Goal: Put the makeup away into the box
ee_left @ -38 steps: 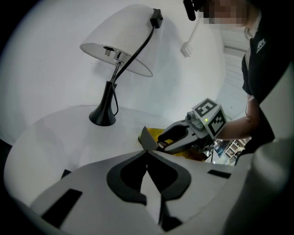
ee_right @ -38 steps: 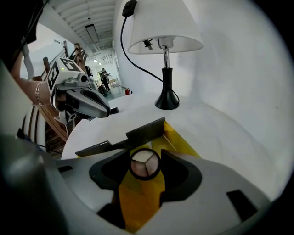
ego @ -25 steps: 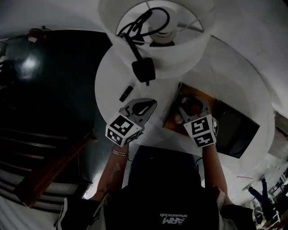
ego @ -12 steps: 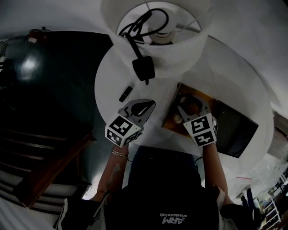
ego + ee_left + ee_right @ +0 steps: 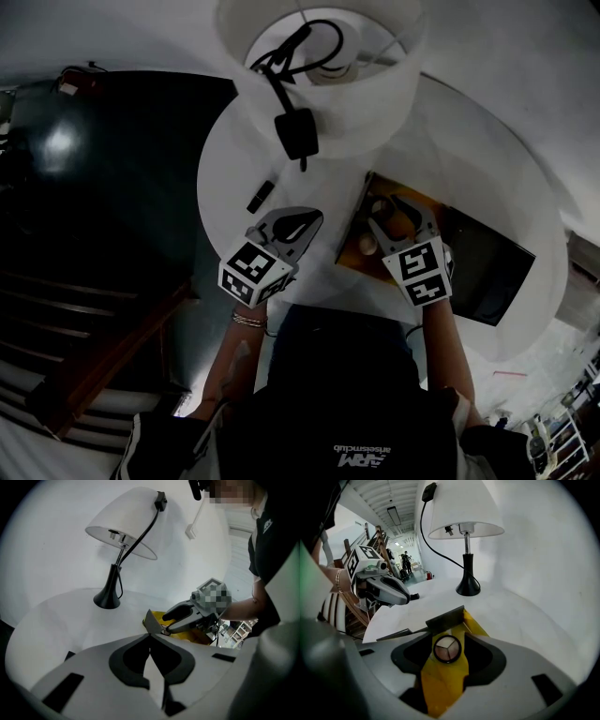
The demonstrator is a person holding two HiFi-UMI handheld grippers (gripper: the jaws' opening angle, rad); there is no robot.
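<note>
A round three-colour eyeshadow compact (image 5: 447, 648) sits between the jaws of my right gripper (image 5: 447, 641), which is shut on it. It hangs over the yellow inside of the open box (image 5: 440, 681). In the head view the right gripper (image 5: 396, 216) is above the box (image 5: 352, 255) at the table's near right. A pale round item (image 5: 367, 246) lies inside the box. My left gripper (image 5: 314, 217) hovers just left of the box, its fingertips touching and nothing between them (image 5: 150, 637). A small black makeup stick (image 5: 261, 195) lies on the white table to its left.
A white-shaded lamp (image 5: 319, 66) with a black cord and plug (image 5: 296, 129) stands at the far side of the round white table (image 5: 234, 159). The box's dark lid (image 5: 487, 267) lies open to the right. Dark floor and stairs lie to the left.
Both grippers stay almost where they were, the right one still over the box with the compact. Only the head view has shifted slightly.
</note>
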